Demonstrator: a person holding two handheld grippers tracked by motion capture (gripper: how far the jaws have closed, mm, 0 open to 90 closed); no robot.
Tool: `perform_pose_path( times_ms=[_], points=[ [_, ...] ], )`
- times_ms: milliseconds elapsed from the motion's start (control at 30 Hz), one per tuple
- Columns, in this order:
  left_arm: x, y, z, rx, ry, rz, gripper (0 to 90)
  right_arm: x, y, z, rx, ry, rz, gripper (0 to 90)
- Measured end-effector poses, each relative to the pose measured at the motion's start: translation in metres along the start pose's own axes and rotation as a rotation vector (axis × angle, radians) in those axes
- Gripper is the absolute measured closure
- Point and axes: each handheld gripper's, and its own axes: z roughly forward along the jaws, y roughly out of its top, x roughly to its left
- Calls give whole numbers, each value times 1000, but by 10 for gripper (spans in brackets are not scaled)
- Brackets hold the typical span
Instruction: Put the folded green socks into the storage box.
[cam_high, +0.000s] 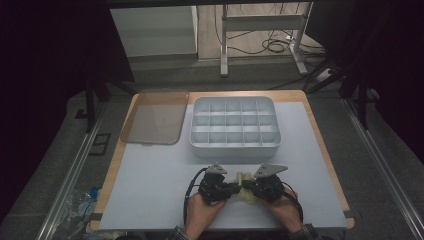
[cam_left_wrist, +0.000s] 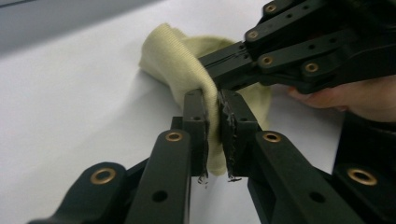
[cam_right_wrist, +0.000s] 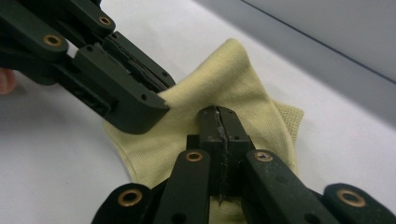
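Observation:
A pale yellow knitted cloth (cam_high: 244, 178) lies on the white table mat near the front edge, between both grippers. In the left gripper view my left gripper (cam_left_wrist: 212, 100) is shut on a fold of the cloth (cam_left_wrist: 175, 51), pinched between its pads. In the right gripper view my right gripper (cam_right_wrist: 218, 113) is shut on another fold of the cloth (cam_right_wrist: 236, 74). The two grippers point at each other, tips almost touching: the right gripper (cam_left_wrist: 212, 70) reaches in from the upper right, and the left gripper (cam_right_wrist: 156, 100) from the upper left. In the high view the left gripper (cam_high: 235, 187) and right gripper (cam_high: 249, 186) meet over the cloth.
A grey box with several small compartments (cam_high: 234, 149) stands behind the grippers at the table's middle. A translucent brownish lid (cam_high: 155, 116) lies flat to its left. The white mat (cam_high: 150, 185) covers the wooden table; dark floor and stands surround it.

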Motion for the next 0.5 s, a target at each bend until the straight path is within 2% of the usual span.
perform_pose_path(
  times_ms=[200,333,500],
  points=[
    [-2,3,-1,-2,9,3,806,-2,2,-4,-1,3,14,875],
    [-4,4,-2,-1,12,13,822,-6,5,-9,-4,-14,18,877],
    [-8,6,-2,-2,15,25,838,-5,3,-6,10,-38,5,887]
  ],
)
